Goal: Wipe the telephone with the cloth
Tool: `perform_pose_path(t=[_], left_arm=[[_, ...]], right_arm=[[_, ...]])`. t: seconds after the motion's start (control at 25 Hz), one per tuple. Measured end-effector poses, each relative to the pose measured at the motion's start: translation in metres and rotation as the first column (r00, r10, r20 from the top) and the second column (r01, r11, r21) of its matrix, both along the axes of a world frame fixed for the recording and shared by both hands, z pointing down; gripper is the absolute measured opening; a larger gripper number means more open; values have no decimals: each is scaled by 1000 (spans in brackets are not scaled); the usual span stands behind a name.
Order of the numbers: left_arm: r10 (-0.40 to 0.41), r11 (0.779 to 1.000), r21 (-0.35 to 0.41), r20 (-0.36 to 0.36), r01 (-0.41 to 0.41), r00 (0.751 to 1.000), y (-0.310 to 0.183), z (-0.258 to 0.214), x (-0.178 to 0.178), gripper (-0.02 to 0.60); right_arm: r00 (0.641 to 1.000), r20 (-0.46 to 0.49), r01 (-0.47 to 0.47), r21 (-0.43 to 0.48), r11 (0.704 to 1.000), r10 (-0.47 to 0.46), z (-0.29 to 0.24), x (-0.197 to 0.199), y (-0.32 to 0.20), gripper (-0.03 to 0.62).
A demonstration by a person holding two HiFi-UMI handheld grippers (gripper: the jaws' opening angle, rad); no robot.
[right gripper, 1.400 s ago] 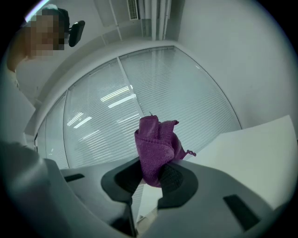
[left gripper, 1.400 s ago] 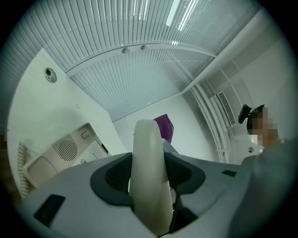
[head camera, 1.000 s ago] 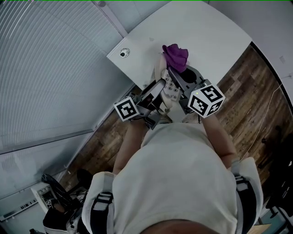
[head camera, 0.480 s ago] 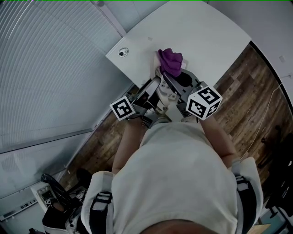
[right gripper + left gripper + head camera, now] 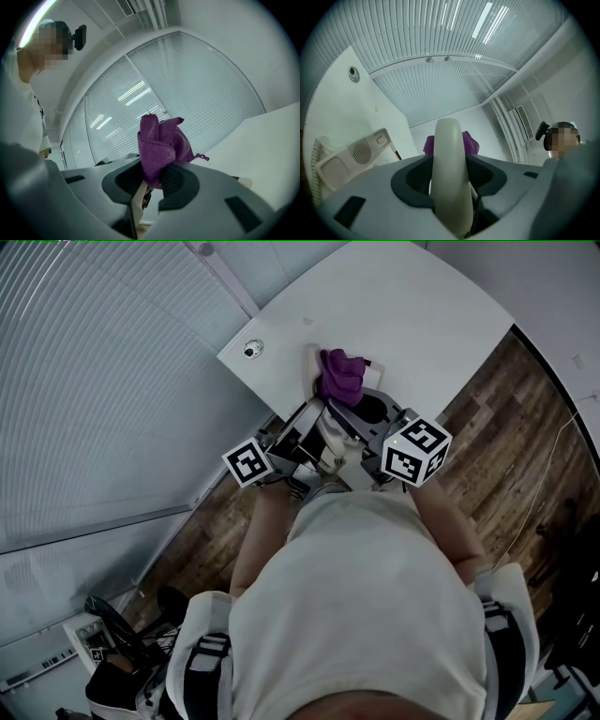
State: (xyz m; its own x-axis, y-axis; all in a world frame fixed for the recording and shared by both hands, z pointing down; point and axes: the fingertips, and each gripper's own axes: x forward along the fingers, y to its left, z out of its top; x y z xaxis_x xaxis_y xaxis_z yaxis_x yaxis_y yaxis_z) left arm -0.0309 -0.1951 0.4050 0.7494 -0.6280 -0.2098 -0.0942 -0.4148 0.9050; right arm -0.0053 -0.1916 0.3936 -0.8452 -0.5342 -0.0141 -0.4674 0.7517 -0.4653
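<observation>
My left gripper [image 5: 317, 424] is shut on the cream telephone handset [image 5: 449, 168], which stands up between its jaws and points away from me. The purple cloth [image 5: 339, 376] is bunched in my right gripper [image 5: 354, 401], which is shut on it; the cloth [image 5: 161, 145] rests against the far end of the handset [image 5: 330, 439]. The same cloth [image 5: 470, 141] peeks out behind the handset in the left gripper view. Left of the handset lies the cream telephone base [image 5: 352, 154] with its speaker grille and coiled cord [image 5: 316, 161]. The base is hidden in the head view.
The white table [image 5: 422, 315] has a round cable port [image 5: 254, 349] near its left corner, and its edge runs close in front of me. Window blinds [image 5: 103, 362] fill the left side. Wooden floor [image 5: 525, 418] lies to the right, and equipment [image 5: 103, 643] sits low on the left.
The right gripper has carried the cloth leftward over the far end of the handset. Both grippers shifted slightly left and nearer to me. Both grips are unchanged.
</observation>
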Motion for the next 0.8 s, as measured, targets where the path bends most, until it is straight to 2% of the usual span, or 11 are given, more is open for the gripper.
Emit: perform_pose_path(t=[0.52,0.8], left_arm=[[-14,1000,6,-3,14,1000,1,-2,-4,210],[-52,998,26,36,51,998,0,-2,-8,210]], right_arm=[[998,5,62,-21,998,-62,4,-6,12,91],[995,8,96,-17,995,-95,4,-8,23,90]])
